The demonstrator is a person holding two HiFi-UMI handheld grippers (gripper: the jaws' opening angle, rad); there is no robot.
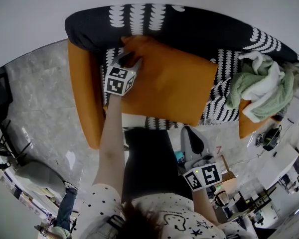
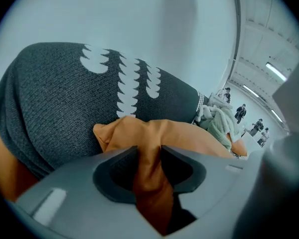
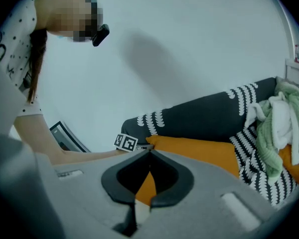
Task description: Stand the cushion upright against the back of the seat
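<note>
Head view: a rectangular orange fabric cushion (image 1: 174, 86) lies across the seat of a dark grey sofa with white scallop print (image 1: 189, 26), between the orange armrest (image 1: 84, 98) and a heap of green and white cloth (image 1: 261, 88). Its far edge lies close to the backrest.

Left gripper (image 1: 127, 59): clenched on the cushion's far left corner. Left gripper view confirms orange fabric bunched between both pads, with the corner standing against the backrest.

Right gripper (image 1: 188, 131): held apart from the cushion, off the sofa's front edge. Right gripper view shows its jaw tips meeting, nothing gripped.
</note>
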